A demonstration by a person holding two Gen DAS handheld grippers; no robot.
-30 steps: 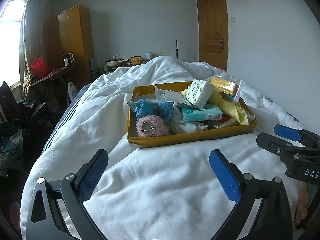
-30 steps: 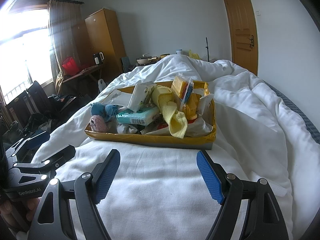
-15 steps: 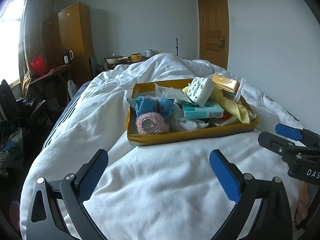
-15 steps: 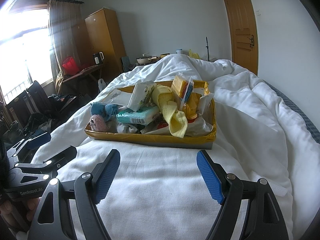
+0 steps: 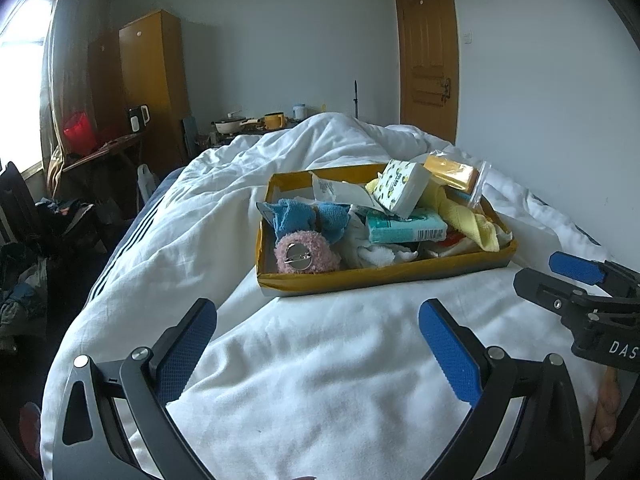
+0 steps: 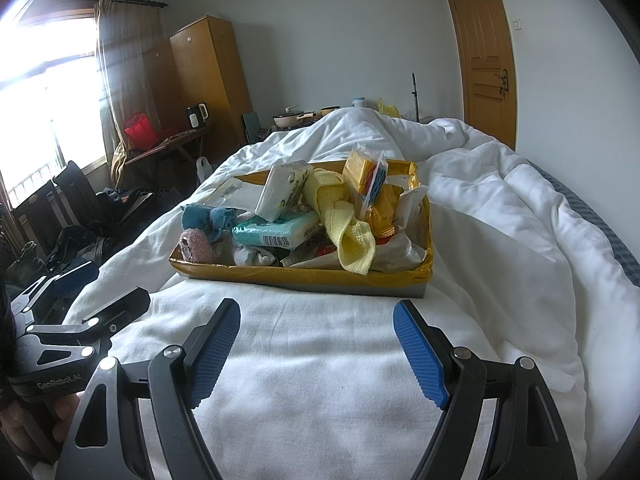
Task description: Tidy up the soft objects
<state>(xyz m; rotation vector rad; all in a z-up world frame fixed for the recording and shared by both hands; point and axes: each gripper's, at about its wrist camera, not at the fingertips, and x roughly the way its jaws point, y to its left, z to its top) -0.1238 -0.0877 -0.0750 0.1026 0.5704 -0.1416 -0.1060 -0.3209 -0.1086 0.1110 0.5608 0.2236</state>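
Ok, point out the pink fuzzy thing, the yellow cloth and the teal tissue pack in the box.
pink fuzzy thing (image 5: 307, 257), left wrist view, its round metal disc.
yellow cloth (image 6: 354, 246), right wrist view, its drooping end.
teal tissue pack (image 5: 404, 226), left wrist view, its front face.

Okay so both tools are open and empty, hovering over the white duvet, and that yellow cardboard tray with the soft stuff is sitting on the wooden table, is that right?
Not quite. The yellow cardboard tray sits on the white duvet on the bed, not on a wooden table; the right wrist view shows this. The rest holds: left tool and right tool are open and empty.
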